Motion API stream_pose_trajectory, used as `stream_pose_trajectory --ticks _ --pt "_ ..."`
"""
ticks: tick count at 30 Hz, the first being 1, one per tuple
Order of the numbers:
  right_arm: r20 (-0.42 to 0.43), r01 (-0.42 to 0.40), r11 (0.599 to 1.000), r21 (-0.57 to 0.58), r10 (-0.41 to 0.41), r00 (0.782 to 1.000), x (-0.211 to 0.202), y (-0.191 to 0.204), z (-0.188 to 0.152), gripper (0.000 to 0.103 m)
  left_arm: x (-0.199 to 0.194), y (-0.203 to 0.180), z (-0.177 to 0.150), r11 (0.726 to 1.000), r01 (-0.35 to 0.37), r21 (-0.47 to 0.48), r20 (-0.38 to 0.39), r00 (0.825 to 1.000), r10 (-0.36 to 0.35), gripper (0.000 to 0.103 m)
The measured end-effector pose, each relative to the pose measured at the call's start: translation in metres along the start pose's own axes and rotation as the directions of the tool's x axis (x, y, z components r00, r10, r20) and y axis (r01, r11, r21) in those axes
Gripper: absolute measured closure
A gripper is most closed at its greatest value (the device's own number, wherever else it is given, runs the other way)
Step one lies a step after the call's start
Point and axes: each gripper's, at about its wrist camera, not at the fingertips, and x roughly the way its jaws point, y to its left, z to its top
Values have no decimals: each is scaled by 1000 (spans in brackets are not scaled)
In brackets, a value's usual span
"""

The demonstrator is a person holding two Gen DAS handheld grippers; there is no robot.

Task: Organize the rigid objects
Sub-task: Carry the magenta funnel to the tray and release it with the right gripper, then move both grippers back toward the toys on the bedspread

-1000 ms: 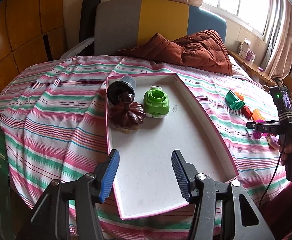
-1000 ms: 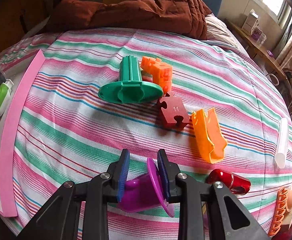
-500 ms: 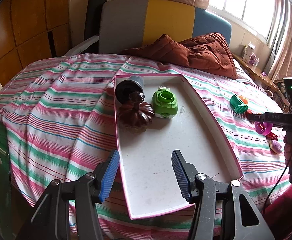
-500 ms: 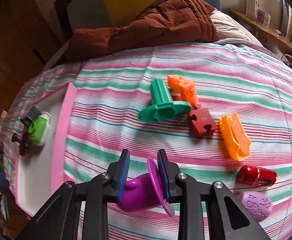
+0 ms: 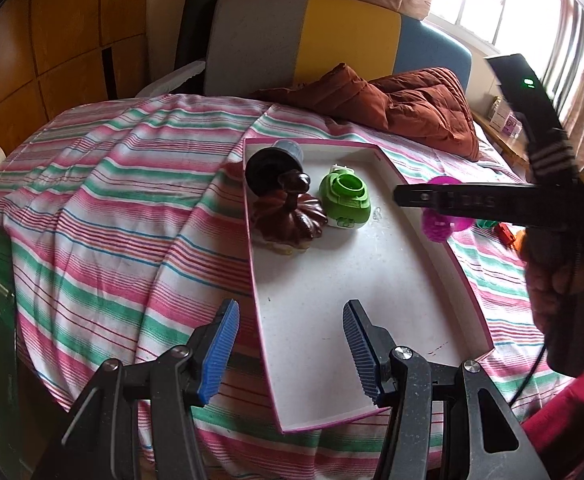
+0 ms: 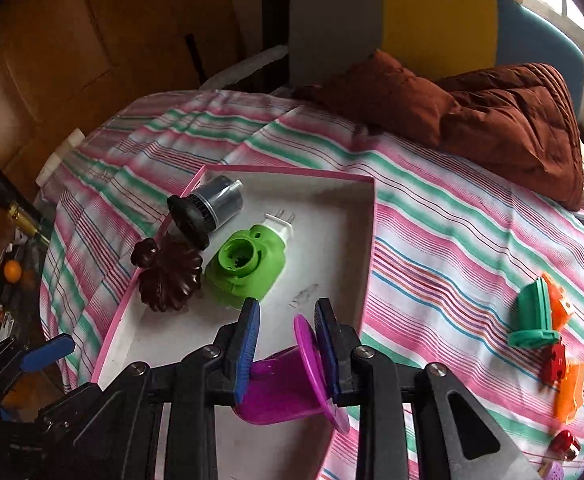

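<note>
A pink-rimmed white tray lies on the striped bed. In it sit a brown pumpkin-shaped piece, a green plug-in device and a black and grey cap. My right gripper is shut on a purple plastic piece and holds it above the tray's right edge; the piece also shows in the left wrist view. My left gripper is open and empty above the tray's near end.
On the bedspread right of the tray lie a green stand, orange pieces, a red puzzle piece and a small red item. A brown quilt lies at the headboard. Clutter sits off the bed's left side.
My right gripper has carried the purple piece left from the loose toys to above the tray's right edge. The left gripper stays open near the tray's near end.
</note>
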Motion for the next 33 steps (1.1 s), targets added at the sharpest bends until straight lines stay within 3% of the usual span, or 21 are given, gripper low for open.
stream_pose_trajectory --ticks 5,10,21,33 --pt "-36 52 996 -68 -54 998 32 14 11 74 1 9 -1 1000 -3 -22 -5 1000 3 48" --pt "-47 -9 999 37 11 999 36 -6 18 62 4 12 -4 1000 -3 -30 -14 1000 3 48" --pt "23 10 995 96 -12 1000 5 -24 2 62 0 9 -3 1000 -18 -23 -2 1000 18 48" --pt "86 87 986 144 -100 991 -41 -62 -31 62 -13 -7 -2 999 -27 32 27 999 27 48"
